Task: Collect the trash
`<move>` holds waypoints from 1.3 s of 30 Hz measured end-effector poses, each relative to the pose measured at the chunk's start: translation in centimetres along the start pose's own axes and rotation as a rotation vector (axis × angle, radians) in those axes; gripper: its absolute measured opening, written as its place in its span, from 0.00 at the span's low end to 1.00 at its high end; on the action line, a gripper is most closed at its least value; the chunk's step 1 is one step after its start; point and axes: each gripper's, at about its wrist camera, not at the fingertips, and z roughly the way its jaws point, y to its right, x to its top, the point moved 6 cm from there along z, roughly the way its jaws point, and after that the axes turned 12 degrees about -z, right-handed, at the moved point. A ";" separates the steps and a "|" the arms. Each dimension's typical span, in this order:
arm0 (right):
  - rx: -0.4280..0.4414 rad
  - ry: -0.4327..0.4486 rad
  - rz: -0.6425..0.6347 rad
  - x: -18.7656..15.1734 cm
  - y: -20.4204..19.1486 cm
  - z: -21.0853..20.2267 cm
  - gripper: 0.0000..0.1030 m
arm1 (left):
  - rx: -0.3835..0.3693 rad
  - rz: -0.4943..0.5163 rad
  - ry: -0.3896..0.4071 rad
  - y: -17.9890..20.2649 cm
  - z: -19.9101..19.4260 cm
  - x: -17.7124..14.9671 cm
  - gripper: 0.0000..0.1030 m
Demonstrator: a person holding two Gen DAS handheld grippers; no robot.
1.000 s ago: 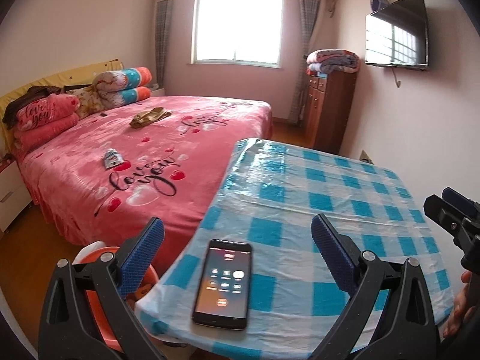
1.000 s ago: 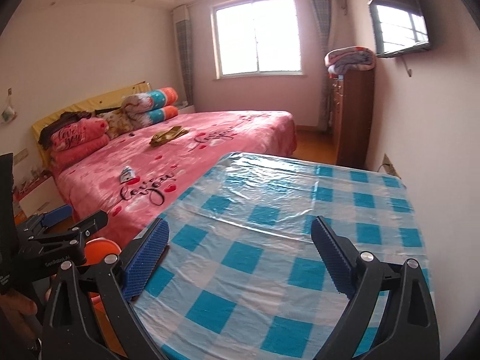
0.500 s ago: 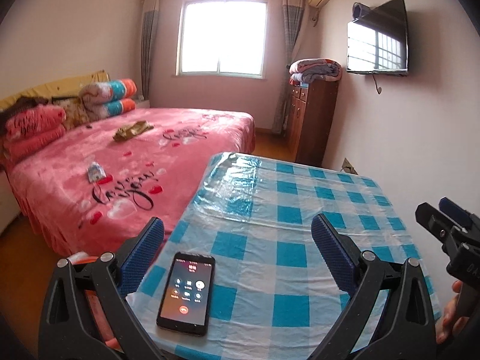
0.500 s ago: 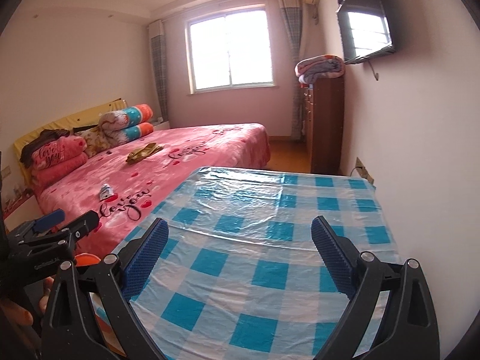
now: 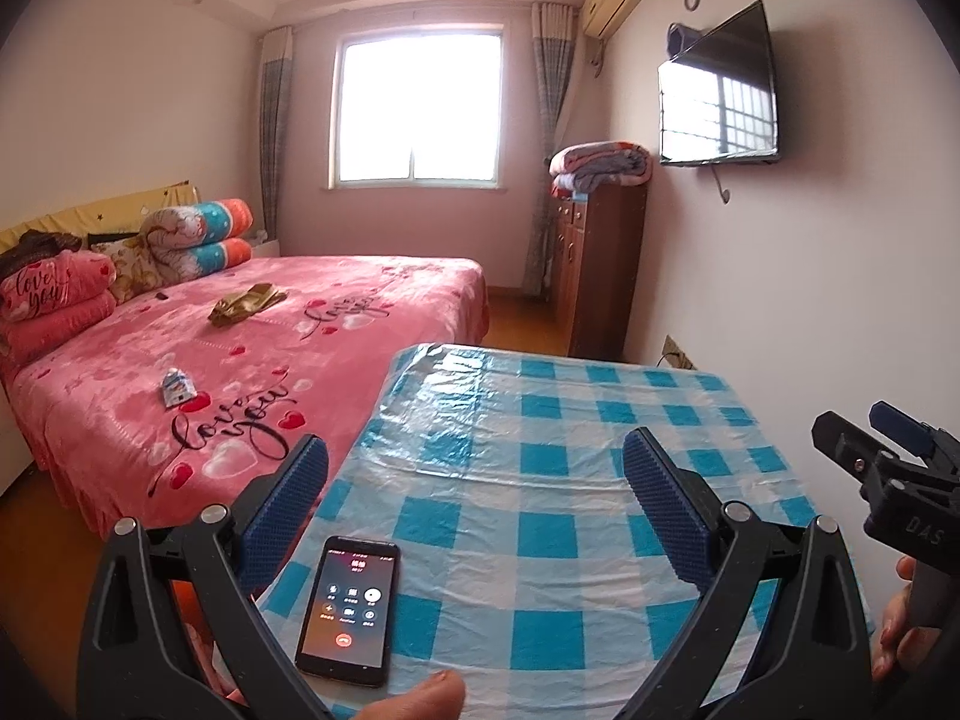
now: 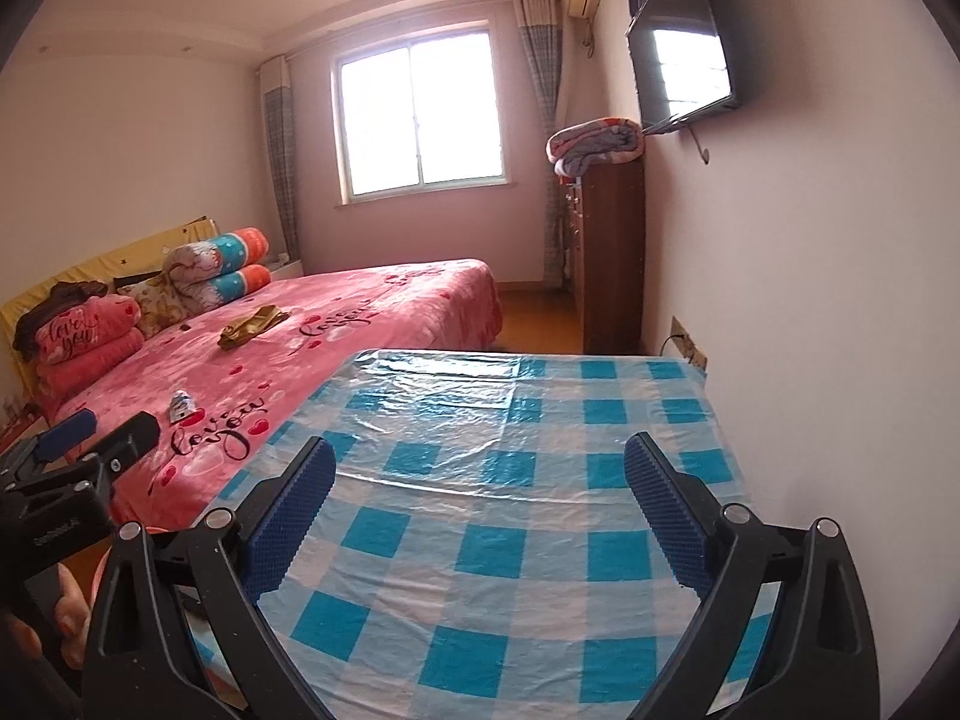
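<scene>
Both cams had tilted up and pulled back vs 1 s ago: more ceiling and TV showed, and the phone [image 5: 350,608] slid from centre between the L fingers to ~7 o'clock. The view lifted toward the bed [image 5: 336,306], where the likely trash sat, so I'd guess a reorient, not a reach.

L gripper [image 5: 474,504]: fingers spread wide, nothing between. R gripper [image 6: 479,507]: same, wide apart and empty.

Trash candidates, both on the bed: small white/blue wrapper [image 5: 177,388] at ~10 o'clock in L view, crumpled gold-brown wrapper [image 5: 246,303] further back at ~11. Can't confirm what either was at this res. An orange thing peeked low at 7 o'clock behind the L finger, maybe a bin, unclear.

Room: checked table [image 6: 540,420] filled the fwd path, its left edge close to the bed's side, right edge near the wall. Bare floor only showed at 12 by the cabinet [image 5: 600,264] and far left of the bed. Reaching the bed meant going left off the table edge, minding the phone there.
</scene>
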 end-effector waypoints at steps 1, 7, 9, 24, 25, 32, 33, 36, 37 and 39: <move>-0.006 0.003 0.002 0.0 0.2 -0.2 0.93 | -0.004 0.002 0.005 0.2 -0.1 0.0 0.96; -0.046 0.013 0.002 0.1 1.1 -1.0 0.93 | -0.023 0.009 -0.006 0.9 -0.3 -0.3 0.96; -0.053 0.014 0.009 0.0 1.5 -1.3 0.93 | -0.037 -0.001 -0.005 1.0 -0.4 -0.4 0.96; -0.116 0.005 0.013 -0.5 3.0 -1.6 0.93 | -0.054 0.002 -0.019 2.0 -0.7 -0.6 0.96; -0.119 0.002 0.012 -0.6 3.1 -1.6 0.93 | -0.054 0.004 -0.022 2.0 -0.6 -0.7 0.96; -0.135 -0.001 0.012 -0.9 3.5 -1.6 0.93 | -0.052 0.004 -0.029 2.2 -0.5 -0.9 0.96; -0.137 0.000 0.013 -0.9 3.6 -1.6 0.93 | -0.054 0.005 -0.027 2.2 -0.5 -0.9 0.96; -0.141 -0.001 0.015 -0.9 3.8 -1.6 0.93 | -0.055 0.016 -0.031 2.4 -0.4 -0.9 0.96; -0.141 0.000 0.017 -0.9 3.8 -1.7 0.93 | -0.055 0.017 -0.029 2.4 -0.5 -1.0 0.96; -0.144 -0.001 0.015 -0.9 3.8 -1.7 0.93 | -0.056 0.014 -0.028 2.5 -0.4 -1.0 0.96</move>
